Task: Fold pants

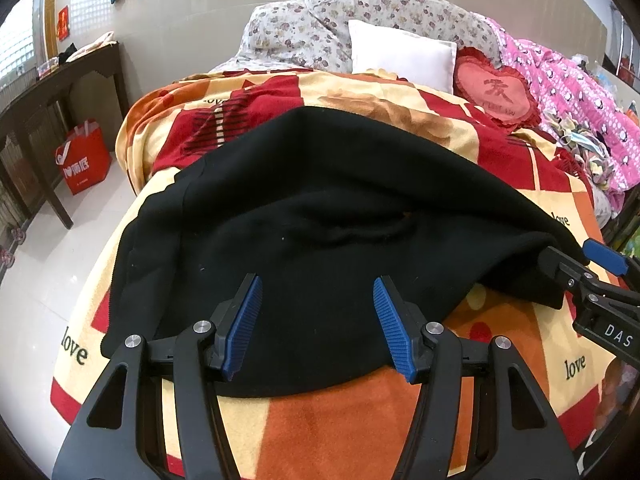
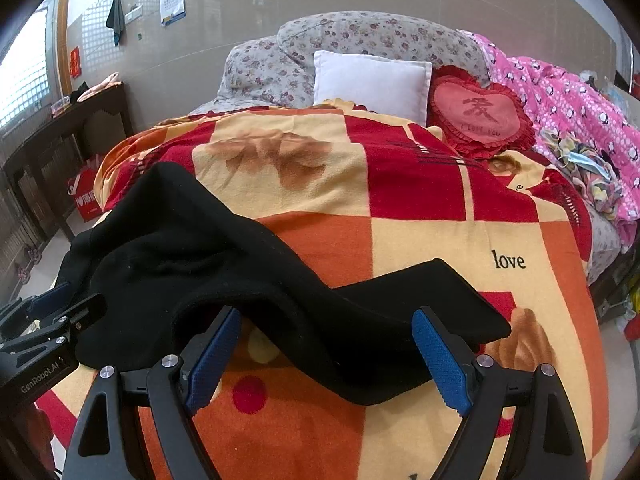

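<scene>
Hovering over the black pants (image 1: 320,220), which lie spread on the patterned blanket (image 1: 320,420) of the bed, both tongs stand agape, gripping nothing. Left tongs (image 1: 318,320) sit above the near hem; right tongs (image 2: 326,356) straddle a loose flap. Judgement: pinch both near corners evenly, lift low, fold away squarely.

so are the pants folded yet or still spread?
Partly folded: black pants lie doubled and rumpled on the blanket, one end loose, not a neat stack.
</scene>
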A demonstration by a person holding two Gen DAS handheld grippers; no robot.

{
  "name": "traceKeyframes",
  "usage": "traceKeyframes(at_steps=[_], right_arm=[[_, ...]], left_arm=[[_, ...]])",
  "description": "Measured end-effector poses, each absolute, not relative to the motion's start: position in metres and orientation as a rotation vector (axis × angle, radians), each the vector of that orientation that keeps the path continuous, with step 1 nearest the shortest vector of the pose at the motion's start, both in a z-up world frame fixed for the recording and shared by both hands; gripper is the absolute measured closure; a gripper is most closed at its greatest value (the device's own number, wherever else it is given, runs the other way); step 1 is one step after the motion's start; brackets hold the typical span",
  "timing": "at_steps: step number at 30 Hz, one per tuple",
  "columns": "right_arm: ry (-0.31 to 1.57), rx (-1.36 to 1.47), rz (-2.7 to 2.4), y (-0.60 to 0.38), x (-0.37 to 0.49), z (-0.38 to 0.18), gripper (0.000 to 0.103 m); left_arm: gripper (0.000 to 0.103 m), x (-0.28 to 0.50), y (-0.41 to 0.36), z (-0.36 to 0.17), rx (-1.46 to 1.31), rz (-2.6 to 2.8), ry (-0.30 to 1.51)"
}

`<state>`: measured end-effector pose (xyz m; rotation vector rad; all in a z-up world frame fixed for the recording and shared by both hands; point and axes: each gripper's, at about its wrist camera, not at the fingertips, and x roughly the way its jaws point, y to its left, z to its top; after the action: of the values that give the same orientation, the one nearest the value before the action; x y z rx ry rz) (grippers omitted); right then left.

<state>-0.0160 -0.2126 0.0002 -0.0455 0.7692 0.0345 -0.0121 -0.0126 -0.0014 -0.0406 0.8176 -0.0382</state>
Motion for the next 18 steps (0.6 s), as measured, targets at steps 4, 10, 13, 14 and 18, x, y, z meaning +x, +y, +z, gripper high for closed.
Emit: traceKeyframes(at_steps=[4,10,13,14,18], right_arm=[[0.769,-0.050,0.037,-0.2114,-0.0147,-0.0004,0.016],[0.772,-0.054,0.040,-0.2096,-0.0131,-0.0023,0.016],[0.772,-0.052,0.041,-0.2097,-0.0130,-0.0026,0.016],[0.773,-0.050,0.041,-0.2097,-0.0125,-0.0029,0.016],[0.773,-0.047,0.048,-0.2087,-0.0104,-0.0022,0.016]], left_arm=[[0.045,-0.0110,-0.0121,-0.0027,-0.044,-0.036,0.821],[0.045,-0.0100,-0.0114,-0.0063,-0.047,-0.038,0.833],[0.045,-0.0092,-0.0104,-0.0070,-0.051,-0.035,0.837],[0.045,-0.0092,-0.0101,-0.0073,-0.053,-0.034,0.837],[0.045,-0.0066,-0.0097,-0.0085,-0.053,-0.030,0.841]])
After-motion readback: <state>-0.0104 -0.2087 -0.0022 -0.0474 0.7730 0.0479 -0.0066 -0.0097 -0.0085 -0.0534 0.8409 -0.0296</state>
